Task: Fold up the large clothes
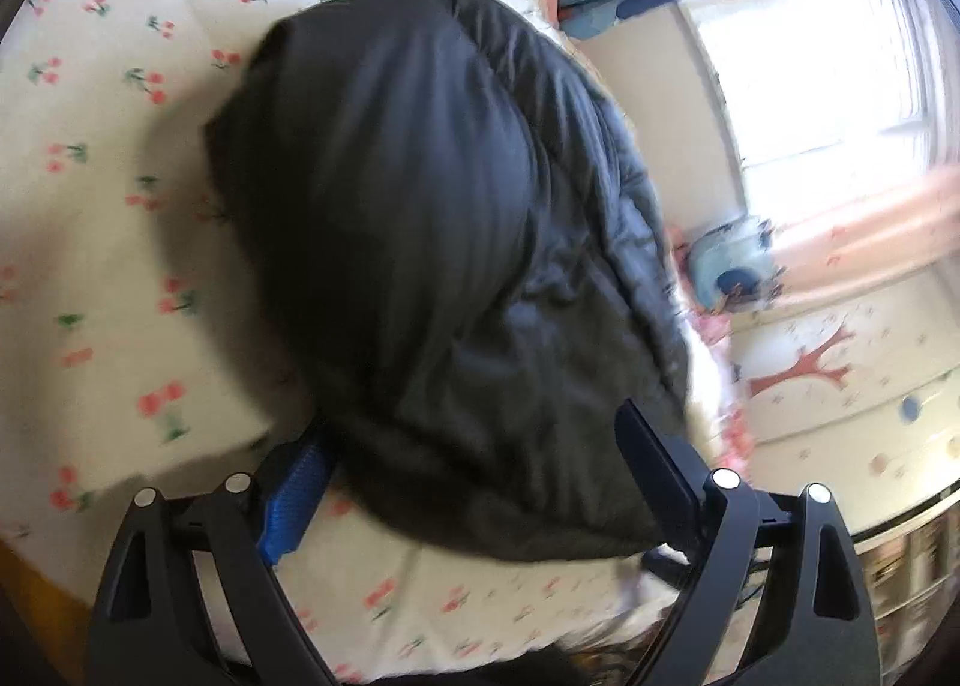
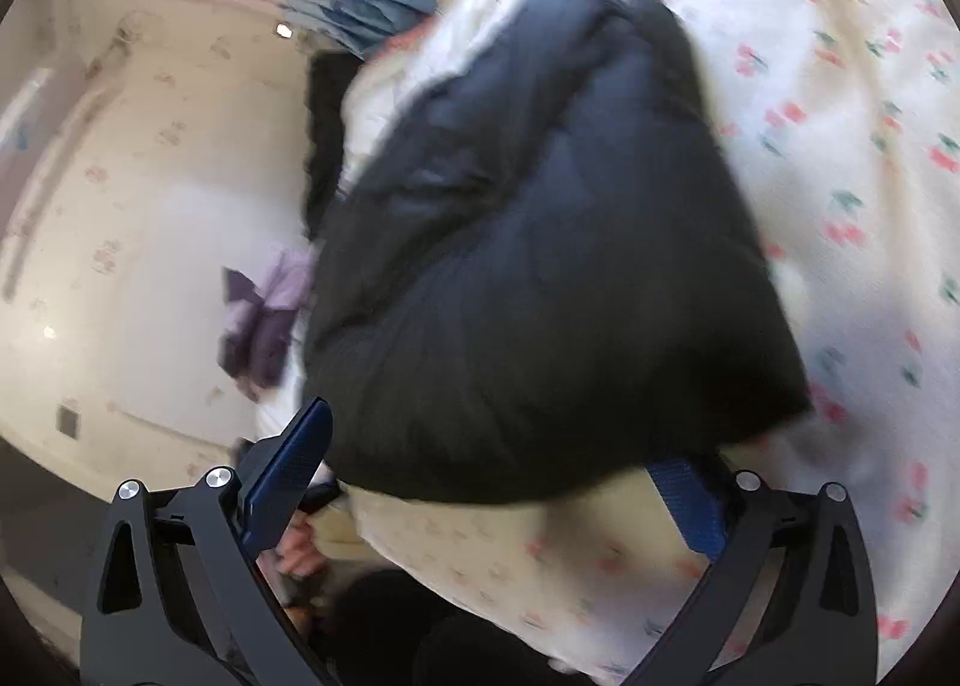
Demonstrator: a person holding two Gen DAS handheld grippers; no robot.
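1. Jacket [image 1: 420,242], black and quilted, lies in a puffy heap on the cherry-print bed sheet [image 1: 108,218], near the edge of the bed closest to me.

2. Jaws of my left gripper [image 1: 480,482] stand spread wide on either side of the heap's near end; I see no pad pressing the cloth, so I call it released, holding nothing.

3. Jaws of my right gripper [image 2: 492,482] are likewise parted, the jacket's near hem lying between and beyond the fingers, with nothing clamped that I can see.

4. My judgement on handling: soft, light for its bulk, springy with filling and slick on the shell, so it will likely balloon back out of a fold. I would take it at a seam or a hem edge rather than the fat middle of a panel, one gripper at each corner of the near end.

5. Left wrist view alone shows a bright window [image 1: 810,86] and a cupboard painted with a tree [image 1: 840,386] beyond the bed.

6. Right wrist view alone shows a purple garment [image 2: 264,320] beside the bed edge and a patterned wall [image 2: 150,176]. Both pictures are smeared, so stitching and zip cannot be made out.
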